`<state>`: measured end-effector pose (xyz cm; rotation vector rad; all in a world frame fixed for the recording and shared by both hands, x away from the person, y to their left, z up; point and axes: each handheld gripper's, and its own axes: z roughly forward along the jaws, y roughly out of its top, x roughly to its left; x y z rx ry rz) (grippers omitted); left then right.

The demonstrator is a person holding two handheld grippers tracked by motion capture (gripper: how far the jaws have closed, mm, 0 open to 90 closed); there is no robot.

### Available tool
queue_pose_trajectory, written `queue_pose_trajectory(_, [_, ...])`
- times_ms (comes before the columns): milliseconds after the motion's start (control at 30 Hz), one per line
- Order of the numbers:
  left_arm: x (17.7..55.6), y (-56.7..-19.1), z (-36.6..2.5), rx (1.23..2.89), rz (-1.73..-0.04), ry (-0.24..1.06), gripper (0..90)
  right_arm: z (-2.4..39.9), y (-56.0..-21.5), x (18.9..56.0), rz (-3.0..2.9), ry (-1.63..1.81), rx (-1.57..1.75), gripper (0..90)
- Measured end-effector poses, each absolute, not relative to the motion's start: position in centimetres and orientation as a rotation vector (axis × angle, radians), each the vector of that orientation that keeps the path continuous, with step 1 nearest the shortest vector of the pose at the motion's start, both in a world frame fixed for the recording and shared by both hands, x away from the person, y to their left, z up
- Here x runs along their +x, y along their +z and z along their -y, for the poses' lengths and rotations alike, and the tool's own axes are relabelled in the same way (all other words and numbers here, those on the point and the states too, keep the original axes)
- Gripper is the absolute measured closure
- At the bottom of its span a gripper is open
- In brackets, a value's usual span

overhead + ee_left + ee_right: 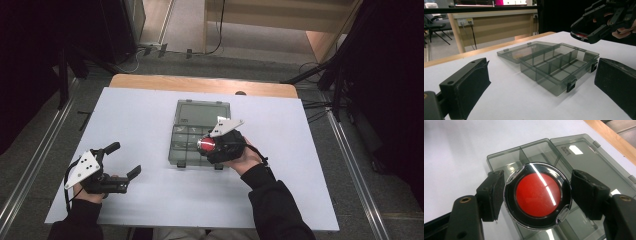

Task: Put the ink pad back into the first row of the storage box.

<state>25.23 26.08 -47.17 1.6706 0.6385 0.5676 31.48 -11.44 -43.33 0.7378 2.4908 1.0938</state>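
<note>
Your right gripper point(537, 195) pinches one red disc point(538, 195) over one open box point(199, 132); your left gripper point(125, 160), spread, rests near the table's point(150, 200) front-left corner.

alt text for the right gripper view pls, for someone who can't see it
A round red disc in a clear case sits gripped between the right gripper's two black jaws, above an open smoky-grey compartment box on a white table.

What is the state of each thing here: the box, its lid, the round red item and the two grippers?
Compartment box: open, compartments look empty.
Lid: folded back, lying flat on the table.
Round red case: held between the jaws, above the box.
Right gripper: shut on the round red case.
Left gripper: open, holding nothing, beside the box.
</note>
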Motion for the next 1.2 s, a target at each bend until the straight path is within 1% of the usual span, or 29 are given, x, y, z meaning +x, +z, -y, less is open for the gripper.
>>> queue_pose_trajectory(700, [25.3,-47.2,-26.1,1.670,-0.636,0.563,0.0,9.6,-43.3,35.4,-2.485,0.989,0.824,31.3])
queue_pose_trajectory(967, [25.3,-47.2,-26.1,1.671,-0.635,0.560,0.0,9.4,-44.4,37.2,-2.479,0.935,0.910,31.3])
queue_pose_trajectory(1200, [25.3,-47.2,-26.1,1.670,-0.634,0.558,0.0,9.6,-45.4,38.0,-2.466,0.897,0.982,31.0])
